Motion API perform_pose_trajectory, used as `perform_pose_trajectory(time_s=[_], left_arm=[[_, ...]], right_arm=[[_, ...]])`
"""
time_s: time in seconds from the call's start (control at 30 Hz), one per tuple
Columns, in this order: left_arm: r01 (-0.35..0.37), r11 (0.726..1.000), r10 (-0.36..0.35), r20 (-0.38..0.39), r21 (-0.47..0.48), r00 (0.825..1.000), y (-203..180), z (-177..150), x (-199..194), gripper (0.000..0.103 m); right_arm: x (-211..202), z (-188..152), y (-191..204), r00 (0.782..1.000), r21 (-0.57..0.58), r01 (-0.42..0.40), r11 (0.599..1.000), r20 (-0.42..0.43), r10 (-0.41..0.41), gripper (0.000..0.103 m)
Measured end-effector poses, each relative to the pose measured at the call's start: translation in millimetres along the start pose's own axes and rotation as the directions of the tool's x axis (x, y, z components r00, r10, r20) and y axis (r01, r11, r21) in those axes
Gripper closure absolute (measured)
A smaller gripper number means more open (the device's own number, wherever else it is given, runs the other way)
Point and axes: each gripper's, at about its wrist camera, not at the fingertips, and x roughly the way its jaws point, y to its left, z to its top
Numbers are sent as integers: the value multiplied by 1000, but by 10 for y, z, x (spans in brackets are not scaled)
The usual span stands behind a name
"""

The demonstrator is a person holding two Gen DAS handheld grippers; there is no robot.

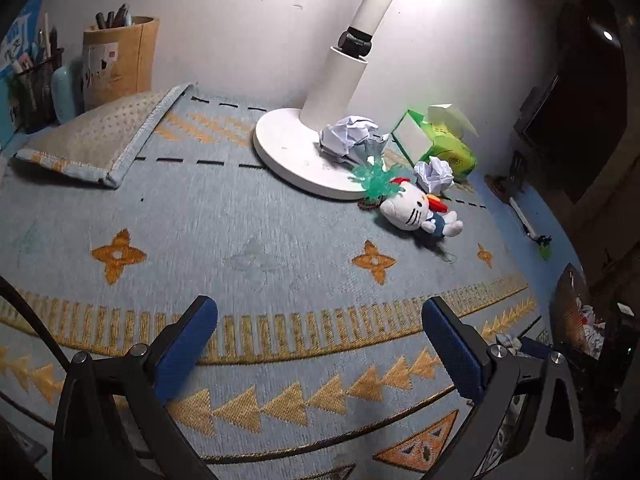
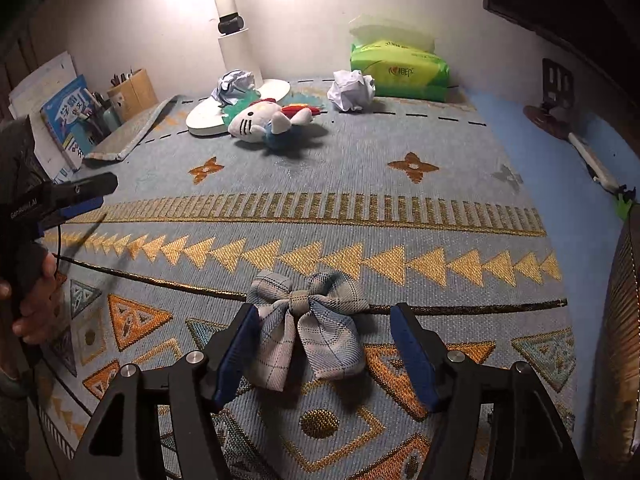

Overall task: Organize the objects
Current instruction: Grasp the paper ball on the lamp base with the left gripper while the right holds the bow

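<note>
Bow lies on blue patterned mat beside white wall.

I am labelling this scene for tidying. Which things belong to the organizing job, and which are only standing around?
To organize: plaid bow between the open right gripper fingers; cat plush; two crumpled paper balls.

Just there: lamp, tissue pack, pen holder, patterned mat. Left gripper is open, holding nothing.

A grey-blue plaid bow lies on a pale blue mat patterned with gold triangles.
</note>
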Motion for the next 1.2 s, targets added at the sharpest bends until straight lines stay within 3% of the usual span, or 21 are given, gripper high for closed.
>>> perform_pose_trajectory(time_s=[0.07,0.2,0.27,0.4,0.43,0.47,0.57,0.6,0.63,0.8,0.97,1.03,1.2], left_arm=[[-6,998,2,51,60,999,-178,294,52,0],[-91,970,73,86,224,994,-458,765,497,0],[-109,970,91,91,216,992,-449,919,761,0],[-53,989,46,48,141,998,-372,1086,1131,8],[-65,987,60,38,148,997,-401,1095,1186,19],[-72,984,70,22,166,997,-432,1102,1242,37],[-72,980,66,39,184,997,-474,1111,1258,45],[-72,981,65,42,178,997,-470,1114,1231,47],[-73,983,65,52,170,997,-460,1110,1187,59],[-74,982,60,83,173,995,-473,999,789,59],[-78,972,48,138,223,989,-602,826,137,59],[-68,969,30,157,239,987,-675,796,-159,59],[27,964,-88,223,264,971,-1106,718,-869,59]], right_arm=[[27,15,87,999,-34,35,999,15,-35,36],[28,5,118,999,-43,34,998,25,-33,36],[22,3,98,1000,-35,17,999,25,-16,36],[21,17,118,1000,-41,5,999,24,-4,36],[18,16,137,1000,-49,-1,999,24,2,36],[10,11,158,1000,-58,-4,998,26,5,38],[-41,-14,210,999,-76,-2,997,47,6,53],[-58,-19,214,998,-74,4,997,56,0,56],[-72,-24,214,998,-71,9,997,63,-5,57],[-292,-55,149,986,-37,-8,999,167,14,58],[-654,-137,34,964,40,-107,993,248,94,58],[-895,-164,-14,956,65,-105,992,281,83,58],[-1852,-255,-294,895,118,-25,993,445,-31,58]])
